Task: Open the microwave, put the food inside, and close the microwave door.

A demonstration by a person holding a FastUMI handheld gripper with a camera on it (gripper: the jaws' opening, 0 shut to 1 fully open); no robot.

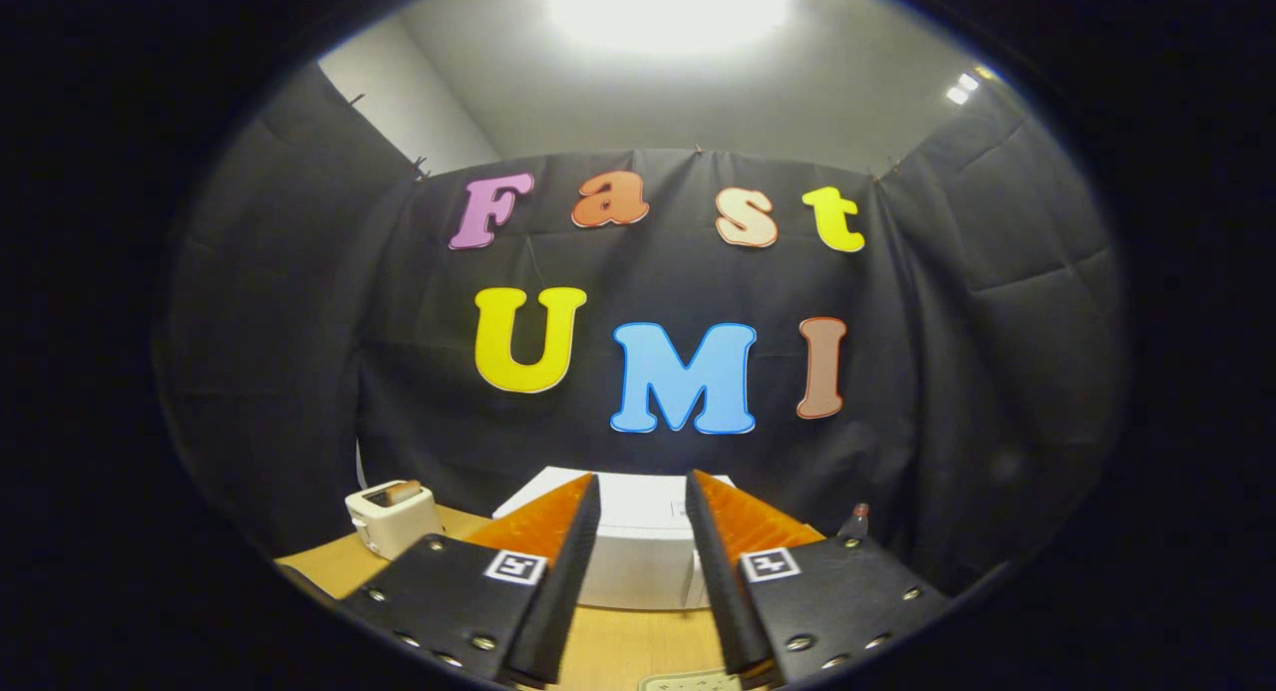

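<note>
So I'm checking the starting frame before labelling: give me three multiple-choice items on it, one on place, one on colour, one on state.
1. Where is the small cream toaster?
A. on top of the white box-shaped microwave
B. on the wooden table, left of the microwave
C. between the fingers

2. What colour is the microwave?
A. white
B. red
C. black

3. How does the gripper stand?
A. shut on the toaster
B. shut on a bottle
C. open, holding nothing

Answers: B, the toaster stands beside the microwave; A, its casing is white; C, the fingers are apart with the microwave seen beyond the gap.

microwave [638, 556] on table [618, 651] beyond gripper [643, 492], toaster [392, 517] left, bottle [854, 521] right
</note>
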